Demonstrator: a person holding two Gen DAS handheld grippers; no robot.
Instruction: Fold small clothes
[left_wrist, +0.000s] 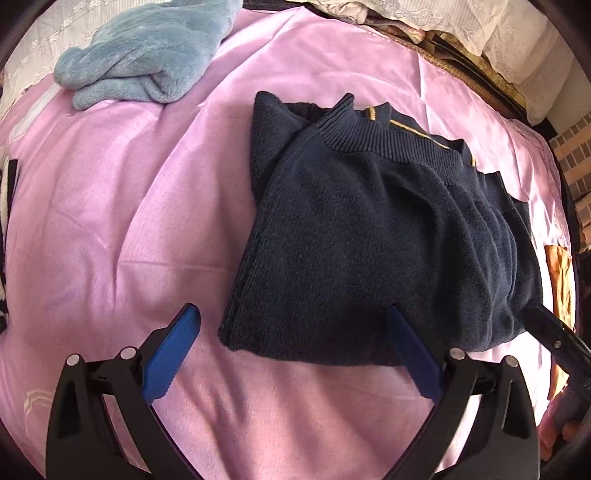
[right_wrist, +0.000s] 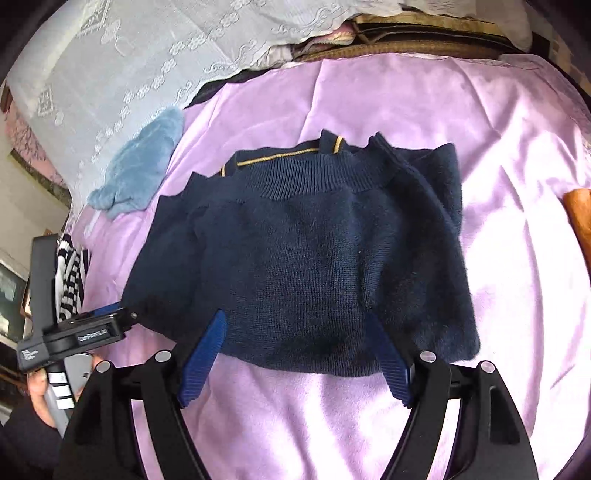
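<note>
A folded navy knit sweater (left_wrist: 369, 236) with a ribbed collar and a thin yellow stripe lies on the pink bedspread (left_wrist: 110, 221). It also shows in the right wrist view (right_wrist: 295, 266). My left gripper (left_wrist: 291, 314) is open at the sweater's near left corner, one blue finger on the spread, the other against the sweater's near edge. My right gripper (right_wrist: 295, 325) is open, its blue fingers straddling the near hem of the sweater. The right gripper's body (left_wrist: 554, 332) shows at the sweater's right end. The left gripper's body (right_wrist: 77, 332) shows at its left end.
A light blue fleece garment (left_wrist: 147, 55) lies bunched at the far left of the bed (right_wrist: 140, 170). A striped black-and-white garment (right_wrist: 68, 273) hangs off the left edge. An orange item (right_wrist: 580, 214) lies at the right edge. White lace fabric (right_wrist: 110, 74) covers the back.
</note>
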